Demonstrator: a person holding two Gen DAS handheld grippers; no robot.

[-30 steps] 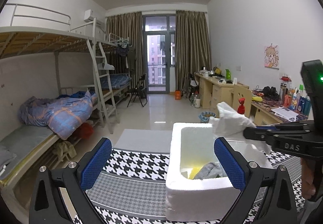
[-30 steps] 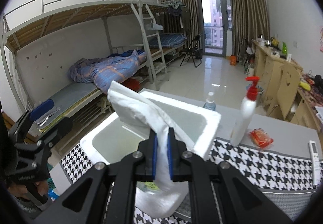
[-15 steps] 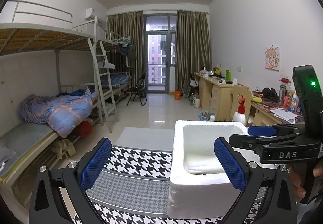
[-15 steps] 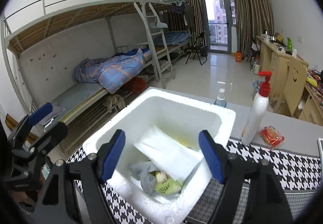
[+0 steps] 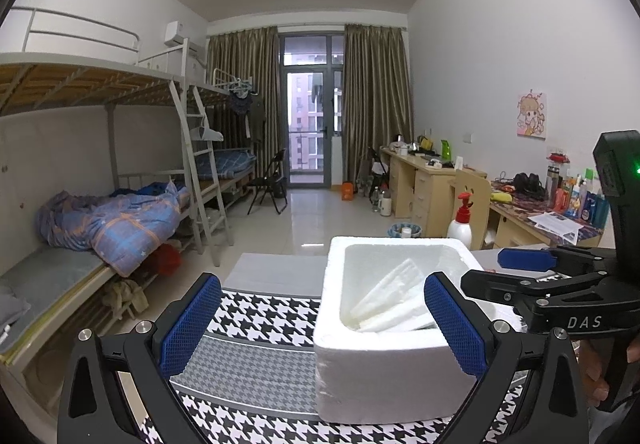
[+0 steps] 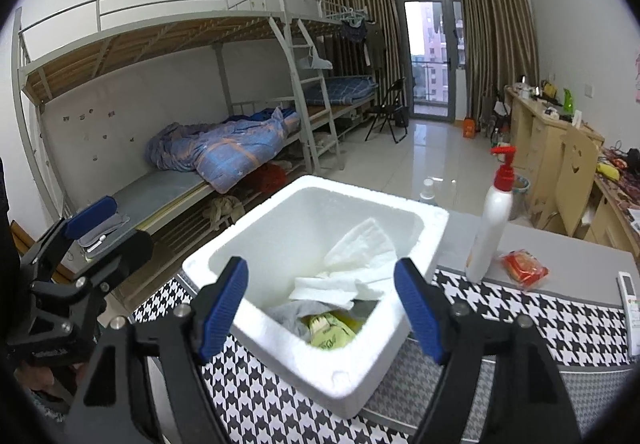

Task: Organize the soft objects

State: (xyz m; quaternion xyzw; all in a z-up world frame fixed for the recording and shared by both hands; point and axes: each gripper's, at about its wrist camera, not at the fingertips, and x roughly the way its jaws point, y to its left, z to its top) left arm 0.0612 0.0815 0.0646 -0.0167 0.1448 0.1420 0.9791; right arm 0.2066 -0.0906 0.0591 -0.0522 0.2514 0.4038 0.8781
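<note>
A white foam box [image 6: 420, 228] stands on the houndstooth table mat; it also shows in the left wrist view [image 5: 384, 372]. Inside lie a white folded cloth [image 6: 352, 264], a grey cloth [image 6: 288, 318] and a yellow-green packet [image 6: 330, 330]. The white cloth also shows in the left wrist view [image 5: 394, 304]. My right gripper [image 6: 320, 308] is open and empty, just above the box's near rim. My left gripper [image 5: 320, 328] is open and empty, to the left of the box. The right gripper shows at the right of the left wrist view [image 5: 532, 276].
A white pump bottle with a red top [image 6: 490, 232], a red packet [image 6: 524, 270] and a white remote [image 6: 628, 290] lie on the table right of the box. Bunk beds stand at the left, desks at the right wall.
My right gripper opened and let the white cloth drop into the foam box, then drew back a little. The left gripper stayed open and nearly still.
</note>
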